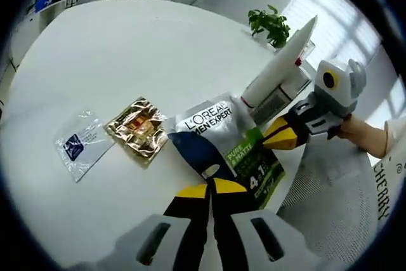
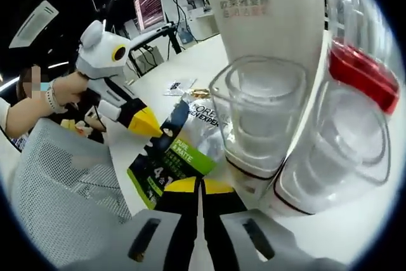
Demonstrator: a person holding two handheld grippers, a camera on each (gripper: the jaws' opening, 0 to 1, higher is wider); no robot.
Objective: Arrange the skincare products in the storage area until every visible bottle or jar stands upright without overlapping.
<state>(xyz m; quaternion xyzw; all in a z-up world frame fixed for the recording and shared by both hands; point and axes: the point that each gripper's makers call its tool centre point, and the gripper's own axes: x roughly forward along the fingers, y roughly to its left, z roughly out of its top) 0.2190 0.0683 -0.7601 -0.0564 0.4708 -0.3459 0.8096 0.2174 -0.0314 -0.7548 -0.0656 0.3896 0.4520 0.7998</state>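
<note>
A silver, blue and green L'Oreal Men Expert pouch (image 1: 219,134) lies at the white table's near edge and partly overhangs it. My left gripper (image 1: 212,186) is shut on its blue edge. My right gripper (image 1: 269,136) comes in from the right and is shut on the pouch's green side. In the right gripper view the pouch (image 2: 184,153) sits just beyond my right gripper (image 2: 200,185), and the left gripper (image 2: 152,125) bites its far corner. A white Revitalift tube (image 2: 273,23) stands cap down behind a clear jar (image 2: 266,112), next to a red-capped jar (image 2: 358,74).
A gold sachet (image 1: 136,128) and a clear sachet with a blue label (image 1: 79,147) lie flat on the round white table (image 1: 146,55). A potted plant (image 1: 269,23) stands at the far edge. A grey mesh chair (image 2: 63,188) is beside the table. A person's hand (image 2: 57,96) holds the left gripper.
</note>
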